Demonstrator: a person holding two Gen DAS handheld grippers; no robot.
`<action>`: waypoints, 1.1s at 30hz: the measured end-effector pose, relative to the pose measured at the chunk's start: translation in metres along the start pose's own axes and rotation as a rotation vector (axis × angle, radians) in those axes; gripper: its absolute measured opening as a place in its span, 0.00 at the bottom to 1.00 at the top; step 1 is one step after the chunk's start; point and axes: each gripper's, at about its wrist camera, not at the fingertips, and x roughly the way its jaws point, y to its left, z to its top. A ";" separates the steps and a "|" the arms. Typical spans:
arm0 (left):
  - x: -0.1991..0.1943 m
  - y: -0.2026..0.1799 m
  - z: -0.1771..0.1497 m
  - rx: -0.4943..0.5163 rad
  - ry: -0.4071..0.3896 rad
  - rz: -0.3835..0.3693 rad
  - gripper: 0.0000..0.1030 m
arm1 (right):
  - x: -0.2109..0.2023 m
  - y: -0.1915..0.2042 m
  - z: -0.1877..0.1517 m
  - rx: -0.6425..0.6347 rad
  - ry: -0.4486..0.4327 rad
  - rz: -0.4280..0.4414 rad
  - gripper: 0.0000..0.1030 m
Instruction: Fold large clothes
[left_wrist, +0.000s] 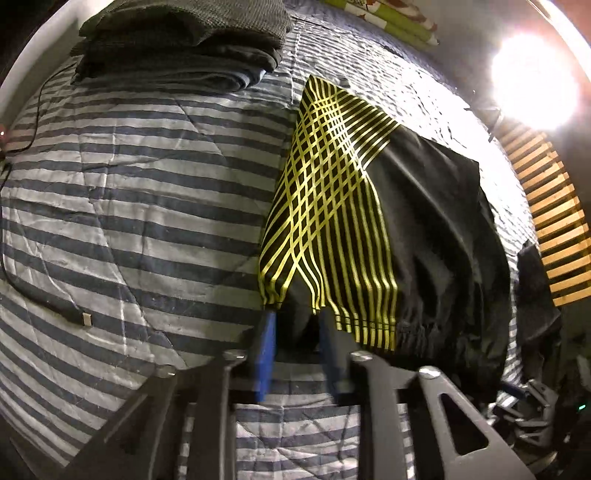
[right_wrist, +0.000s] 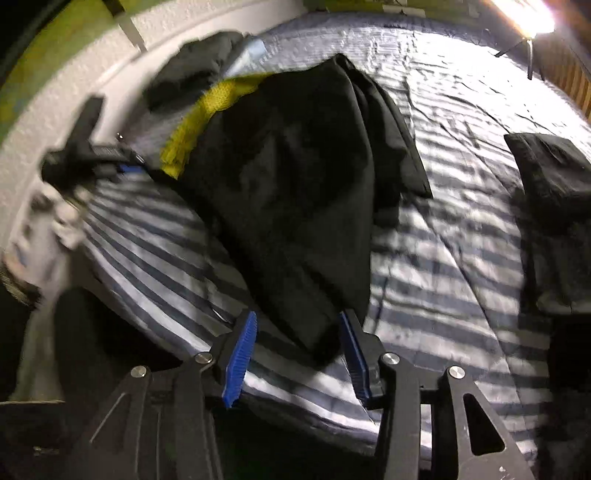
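Left gripper (left_wrist: 297, 325) fingers pinching black garment (left_wrist: 424, 206) hem, right gripper (right_wrist: 299, 332) fingers spread around it

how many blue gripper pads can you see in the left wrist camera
2. One blue pad is left of centre, under the striped hem of the black and yellow garment; the other pad is just right of it, partly hidden in the garment's shadow.
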 end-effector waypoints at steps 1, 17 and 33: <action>-0.002 -0.001 0.000 -0.002 -0.002 -0.001 0.12 | 0.001 0.001 -0.002 -0.003 0.006 -0.011 0.41; -0.144 -0.040 0.042 -0.023 -0.243 -0.175 0.07 | -0.116 0.022 0.036 -0.120 -0.182 0.024 0.04; -0.112 -0.047 0.038 -0.007 -0.198 -0.147 0.07 | 0.032 0.032 0.005 0.171 0.021 0.125 0.19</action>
